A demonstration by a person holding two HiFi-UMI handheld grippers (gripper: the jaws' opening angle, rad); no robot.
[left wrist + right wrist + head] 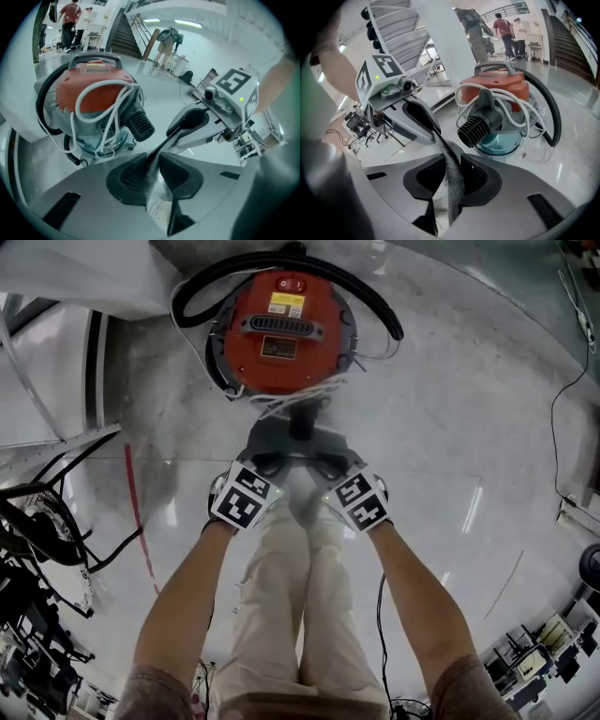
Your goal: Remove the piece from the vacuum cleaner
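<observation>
A red canister vacuum cleaner (281,324) stands on the glossy floor, a black hose (366,292) looped round it and a white cord (291,404) draped over its front. Its black ribbed port (140,124) (471,131) faces me. Just in front of that port my left gripper (277,448) and right gripper (323,451) meet tip to tip. A thin grey textured piece (154,159) (452,173) runs edge-on from one gripper's jaws to the other's. Both grippers are shut on it, clear of the vacuum body.
The person's legs (300,596) stand directly below the grippers. Black cables and a stand (37,540) crowd the left edge, and a red floor line (136,512) runs beside them. White panels (56,277) rise at the upper left. People (504,28) stand far behind the vacuum.
</observation>
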